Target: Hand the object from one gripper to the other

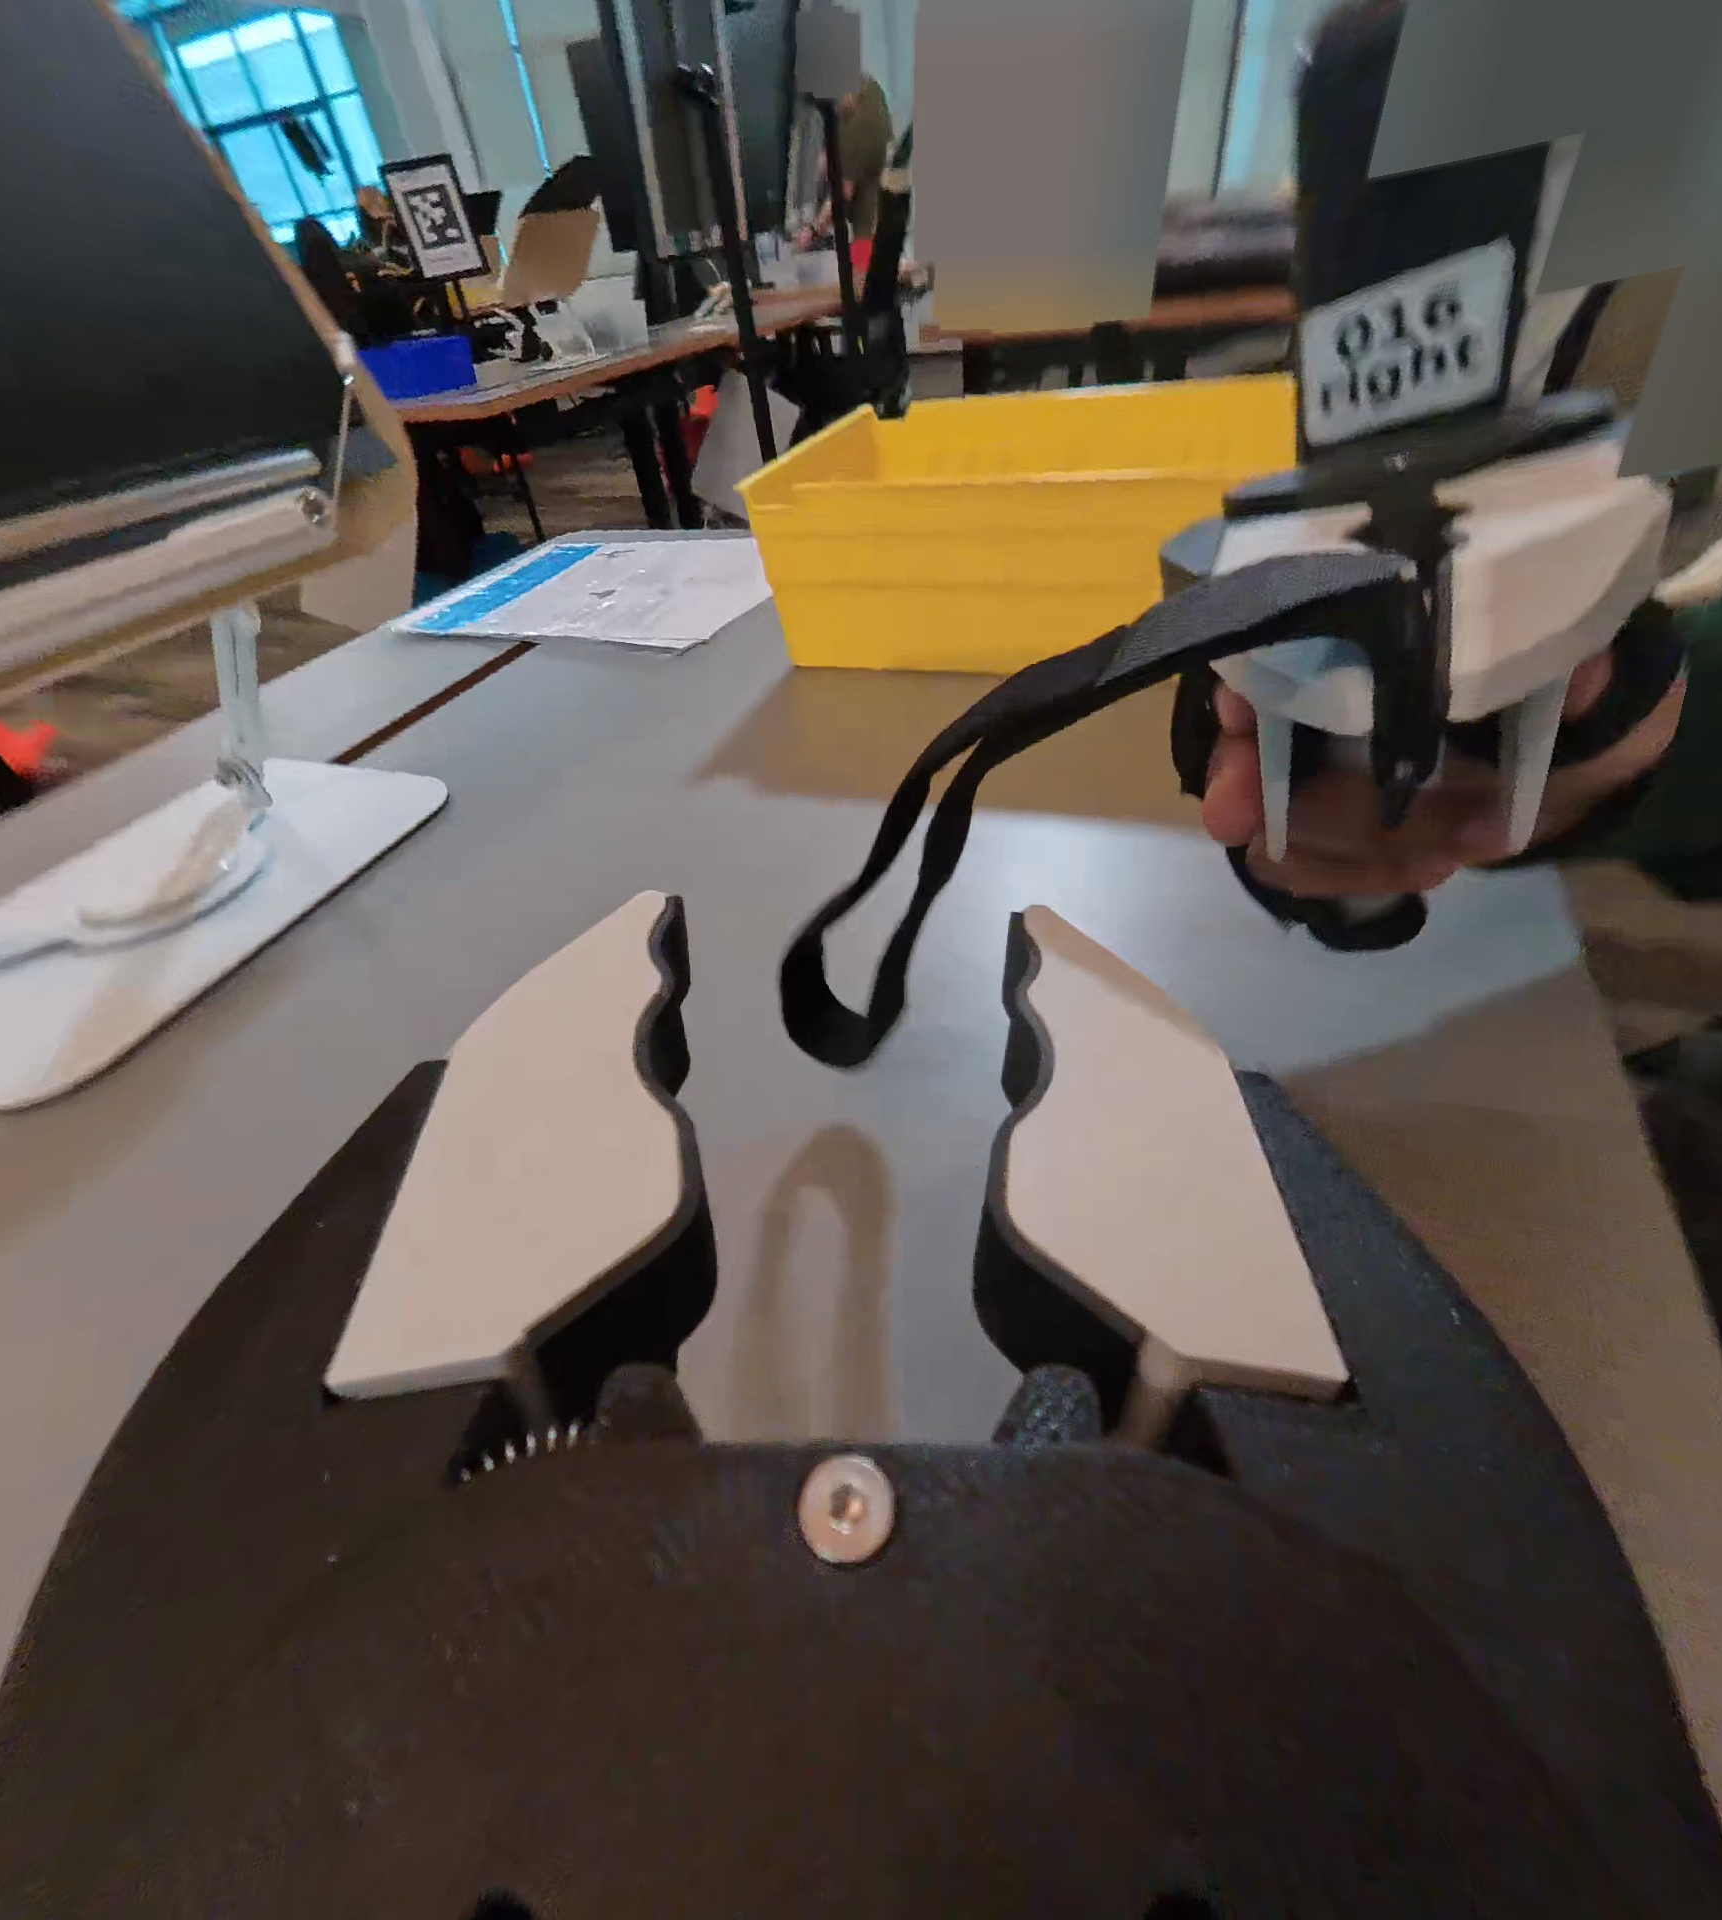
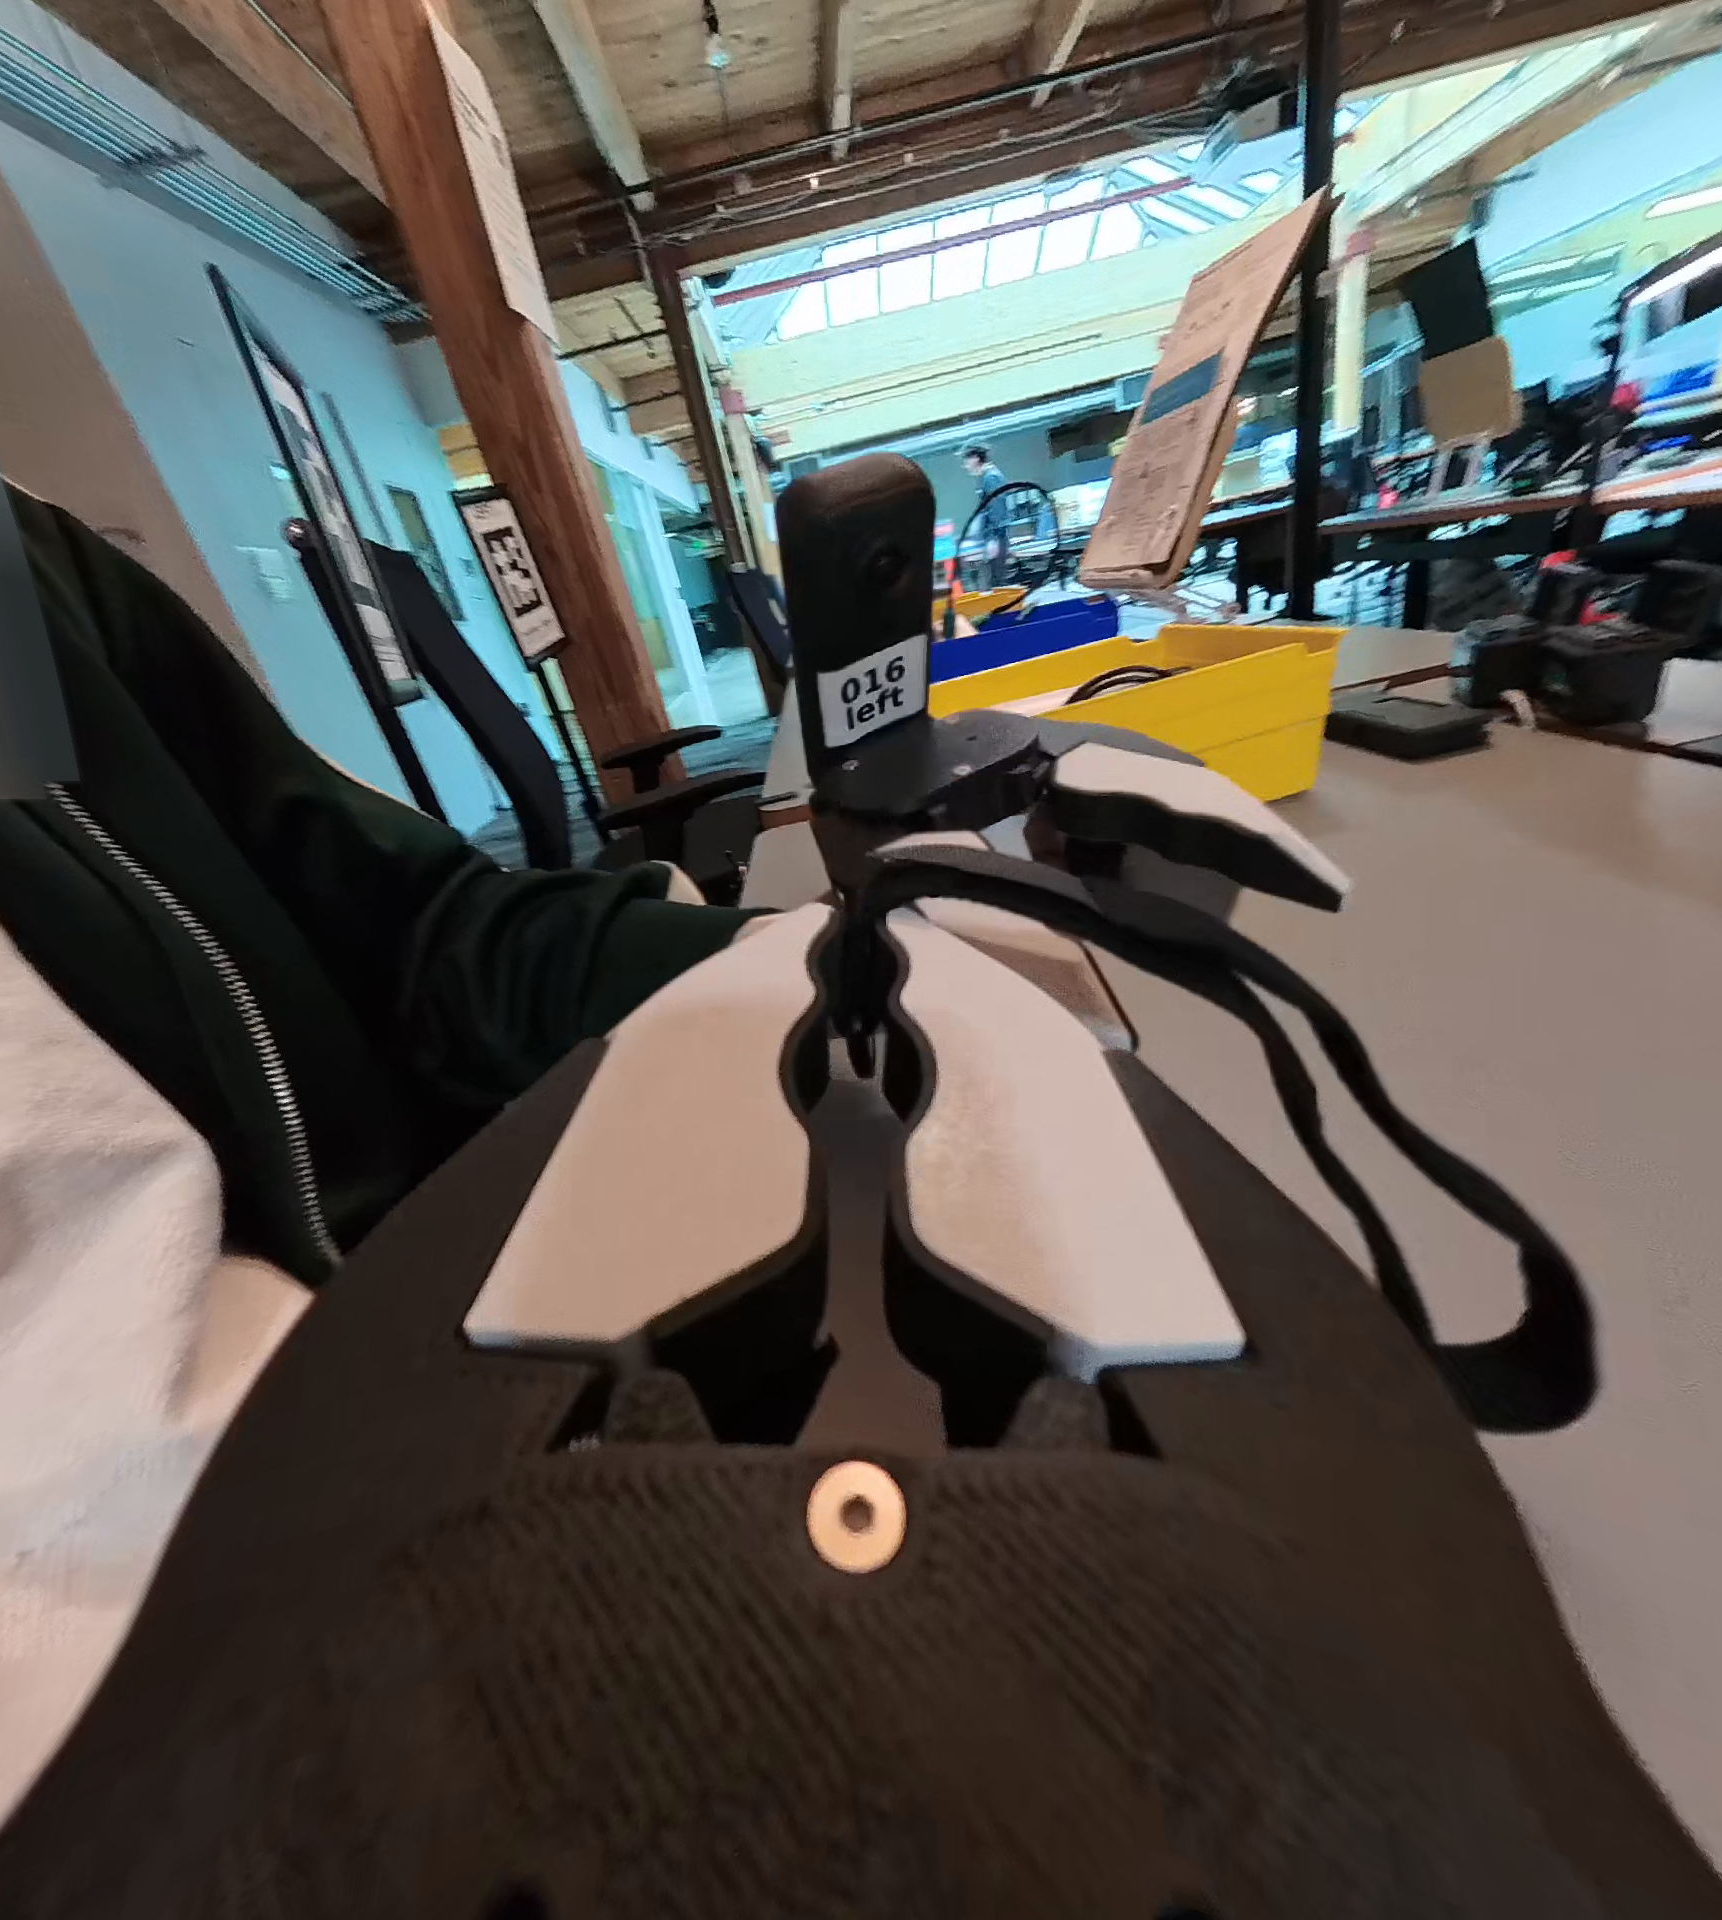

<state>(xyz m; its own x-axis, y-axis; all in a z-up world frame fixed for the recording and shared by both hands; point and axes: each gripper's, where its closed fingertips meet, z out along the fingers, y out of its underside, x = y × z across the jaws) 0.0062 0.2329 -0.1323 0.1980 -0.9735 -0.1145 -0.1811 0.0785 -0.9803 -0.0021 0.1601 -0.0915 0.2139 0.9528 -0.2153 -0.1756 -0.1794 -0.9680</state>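
Note:
The object is a black strap (image 1: 940, 790) folded into a long loop. In the left wrist view my right gripper (image 1: 1413, 623), held in a hand at the upper right, is shut on the strap's top end. The loop hangs down to between the open fingertips of my left gripper (image 1: 846, 914), above the grey table (image 1: 576, 831); whether it touches them is unclear. In the right wrist view my right gripper (image 2: 857, 935) pinches the strap (image 2: 1356, 1081), which droops to the right. The left gripper (image 2: 1127, 894) sits just ahead, jaws apart around the strap.
A yellow bin (image 1: 992, 540) stands at the back of the table, and also shows in the right wrist view (image 2: 1200, 707). A metal stand on a white base (image 1: 161, 883) is at the left, with papers (image 1: 597, 592) behind it. Black devices (image 2: 1563, 665) are at the far right.

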